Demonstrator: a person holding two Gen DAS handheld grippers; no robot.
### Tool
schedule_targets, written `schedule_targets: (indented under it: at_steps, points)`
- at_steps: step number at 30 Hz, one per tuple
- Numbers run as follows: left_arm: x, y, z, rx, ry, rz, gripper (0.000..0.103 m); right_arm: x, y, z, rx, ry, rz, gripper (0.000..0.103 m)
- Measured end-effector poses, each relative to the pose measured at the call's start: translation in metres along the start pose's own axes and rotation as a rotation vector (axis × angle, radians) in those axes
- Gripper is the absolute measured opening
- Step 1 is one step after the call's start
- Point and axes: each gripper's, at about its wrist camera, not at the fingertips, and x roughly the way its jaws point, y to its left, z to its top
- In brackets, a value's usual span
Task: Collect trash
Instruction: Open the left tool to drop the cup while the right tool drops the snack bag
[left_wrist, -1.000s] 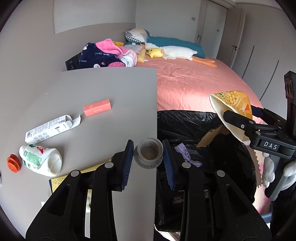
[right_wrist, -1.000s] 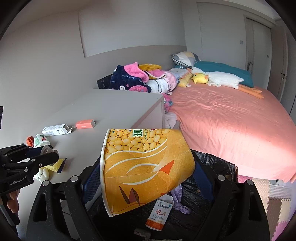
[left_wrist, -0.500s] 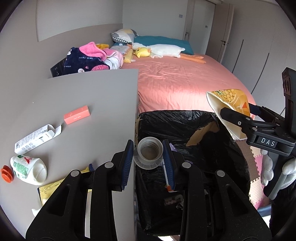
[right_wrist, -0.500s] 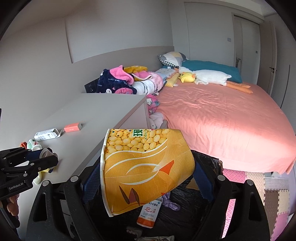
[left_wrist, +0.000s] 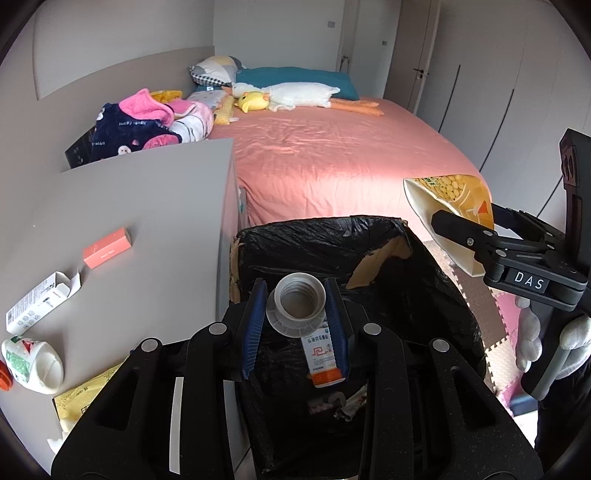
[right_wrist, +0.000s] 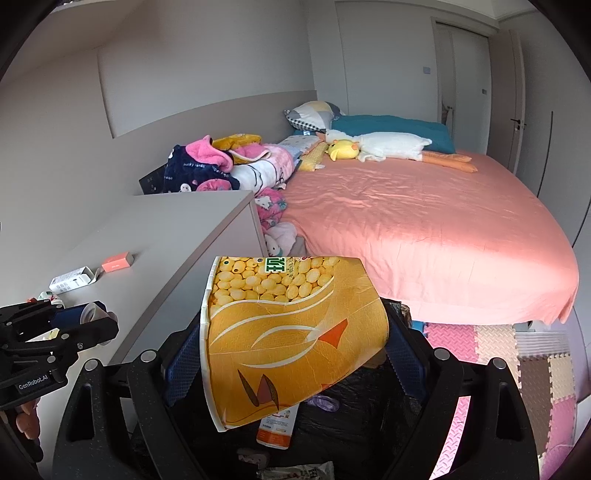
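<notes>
My left gripper (left_wrist: 295, 306) is shut on a clear plastic bottle (left_wrist: 297, 308), whose open neck faces the camera, and holds it over the black-lined trash bin (left_wrist: 373, 240). My right gripper (right_wrist: 284, 332) is shut on a yellow snack bag (right_wrist: 288, 332) and holds it above the bin's right side; the bag also shows in the left wrist view (left_wrist: 454, 206). A white and orange medicine box (left_wrist: 321, 354) lies inside the bin. On the grey desk (left_wrist: 147, 206) lie a pink box (left_wrist: 107, 247), an open white carton (left_wrist: 40, 306), a white bottle (left_wrist: 31, 365) and a yellow wrapper (left_wrist: 85, 398).
The bin stands between the desk's right edge and the pink bed (left_wrist: 340, 162). Clothes (left_wrist: 147, 122) are piled at the desk's far end. Plush toys (left_wrist: 288, 96) lie on the bed. Foam floor mats (right_wrist: 517, 358) lie on the right.
My left gripper has carried the plastic bottle rightward from the desk's edge to over the bin. The right gripper with the snack bag has shifted slightly to the right.
</notes>
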Motion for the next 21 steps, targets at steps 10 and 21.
schedule_targets:
  at_steps: [10, 21]
  points:
    - [0.011, -0.010, 0.000, 0.018, 0.029, -0.023, 0.032, 0.004, -0.010, -0.001, 0.030, 0.008, -0.015, 0.088]
    - [0.010, -0.002, -0.001, -0.030, 0.031, 0.047, 0.097, -0.004, -0.019, -0.001, 0.104, -0.062, -0.075, 0.100]
